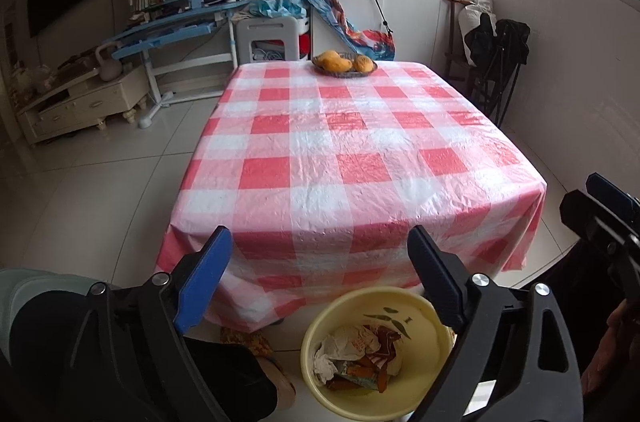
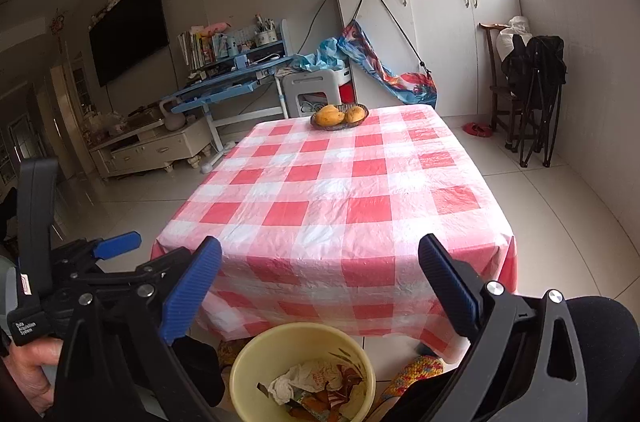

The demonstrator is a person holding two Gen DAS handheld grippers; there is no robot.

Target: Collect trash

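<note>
Both claws hang spread wide with nothing between their fingers: the left claw and the right claw are each held in front of the near edge of the surface, above the yellow bucket that stands on the floor tiles just in front of that edge.

The trash lies at the bottom of the bucket: crumpled white paper, orange peel-like scraps and a printed wrapper. By the look of it the collecting is close to done, as the checked cloth shows no litter.

The main risk is a claw or a knee knocking the light bucket, which would tip the scraps onto the floor. The hanging cloth edge near the bucket could also snag on a finger and drag.

At the far end of the surface a fruit dish holds a few orange-yellow fruits; these are not rubbish and should stay.
</note>
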